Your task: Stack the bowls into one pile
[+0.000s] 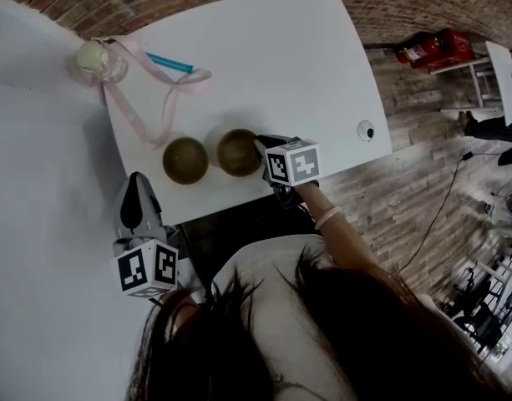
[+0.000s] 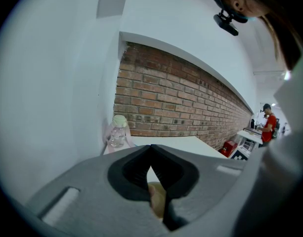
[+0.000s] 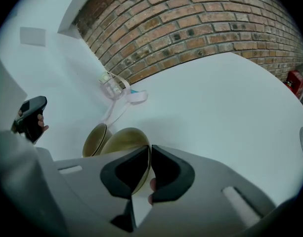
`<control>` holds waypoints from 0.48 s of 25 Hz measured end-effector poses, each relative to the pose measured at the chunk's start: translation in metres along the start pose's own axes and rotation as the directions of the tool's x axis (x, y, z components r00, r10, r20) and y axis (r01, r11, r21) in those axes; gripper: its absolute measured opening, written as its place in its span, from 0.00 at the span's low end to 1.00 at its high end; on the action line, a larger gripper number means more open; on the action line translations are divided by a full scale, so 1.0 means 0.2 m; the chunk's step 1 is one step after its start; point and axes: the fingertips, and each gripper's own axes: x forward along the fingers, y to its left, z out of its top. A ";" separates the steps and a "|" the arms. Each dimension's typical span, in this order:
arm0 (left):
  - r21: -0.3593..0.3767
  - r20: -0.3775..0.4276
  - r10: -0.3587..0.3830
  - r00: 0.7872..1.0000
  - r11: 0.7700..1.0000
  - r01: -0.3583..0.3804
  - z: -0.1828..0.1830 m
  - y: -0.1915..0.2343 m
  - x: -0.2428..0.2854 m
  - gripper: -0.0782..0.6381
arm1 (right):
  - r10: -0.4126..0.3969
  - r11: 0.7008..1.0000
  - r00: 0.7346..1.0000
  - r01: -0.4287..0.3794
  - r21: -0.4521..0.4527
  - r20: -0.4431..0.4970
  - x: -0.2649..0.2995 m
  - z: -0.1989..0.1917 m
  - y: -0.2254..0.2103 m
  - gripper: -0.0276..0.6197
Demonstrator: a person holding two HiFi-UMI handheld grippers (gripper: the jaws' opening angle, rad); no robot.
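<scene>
Though beside a brick wall (image 3: 200,23), white table (image 1: 281,57), bowl (image 1: 235,150) near its edge.

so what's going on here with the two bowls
A person holds a gripper in each hand. The right gripper has its jaws shut on the rim of the right bowl, which is beside the left bowl on the white table; nothing is stacked yet. The left gripper hangs off the table's near edge, jaws together, empty.

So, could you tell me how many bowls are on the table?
2. The left bowl sits free near the table's front edge; the right bowl is beside it, its rim clamped by the right gripper. None seems hidden.
</scene>
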 end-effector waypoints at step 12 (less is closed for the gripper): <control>0.011 0.018 -0.018 1.000 1.000 0.018 0.05 -0.04 0.02 0.11 | 0.017 1.000 1.000 -0.017 0.004 0.014 -0.03 0.03 0.00 0.08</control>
